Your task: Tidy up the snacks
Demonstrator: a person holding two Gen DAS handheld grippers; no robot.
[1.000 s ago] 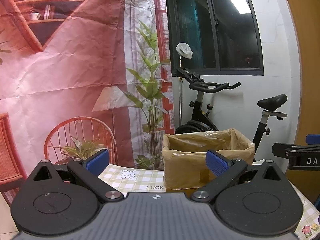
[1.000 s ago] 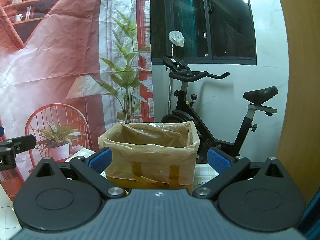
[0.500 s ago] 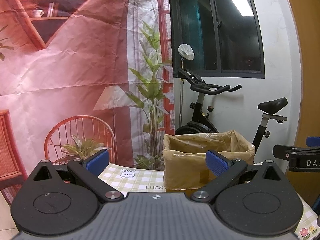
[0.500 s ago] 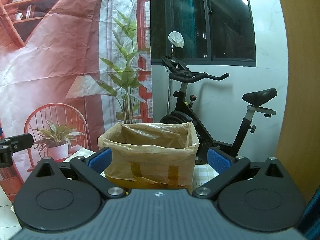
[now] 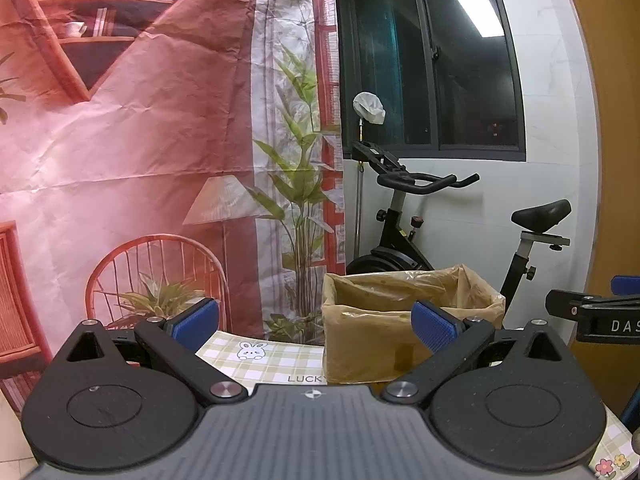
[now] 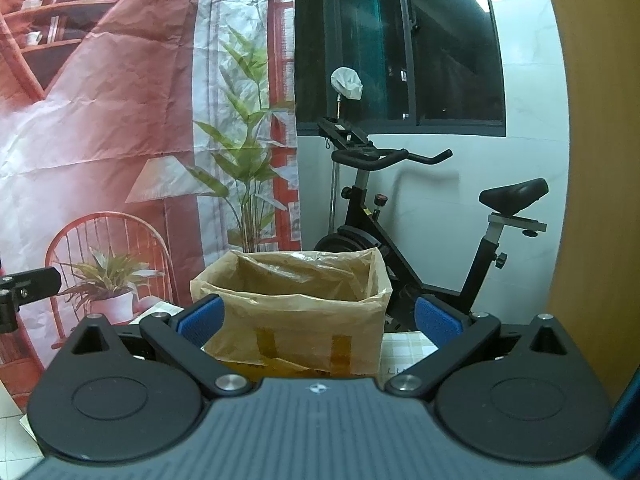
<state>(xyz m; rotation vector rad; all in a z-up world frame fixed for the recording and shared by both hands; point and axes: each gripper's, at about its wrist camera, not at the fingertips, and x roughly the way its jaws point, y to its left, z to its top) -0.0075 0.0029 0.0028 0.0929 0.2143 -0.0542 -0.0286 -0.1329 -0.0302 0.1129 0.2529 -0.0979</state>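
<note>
**A:** What do the two grippers look like?

**B:** The left gripper [image 5: 315, 322] sits at the bottom of its view with its blue pads [image 5: 195, 319] spread wide, nothing between them. The right gripper [image 6: 319, 320] is the same: jaws wide apart, empty.

**A:** Where is the box for the snacks?

**B:** A cardboard box [image 6: 296, 312], open at the top and lined with a thin plastic bag, stands on the table. In the right wrist view it fills the lower middle of the frame, straight ahead between the fingers. In the left wrist view the box [image 5: 384, 336] sits lower right of centre, partly behind the right-hand blue pad.

**A:** And the snacks?

**B:** I cannot see any; what is inside the box is hidden from both views.

**A:** What covers the table?

**B:** A green checked tablecloth [image 5: 272, 360] with a small rabbit print, in the lower middle of the left view, just left of the box.

**A:** Can either gripper see the other?

**B:** Yes. The right gripper's black arm pokes in at the right edge of the left view, and a black piece of the left one shows at the left edge of the right view.

**A:** Behind the table?

**B:** An exercise bike [image 6: 400, 208] to the right of centre, a dark window [image 5: 440, 72] in the upper right, and a reddish printed backdrop [image 5: 140, 128] across the left.
</note>
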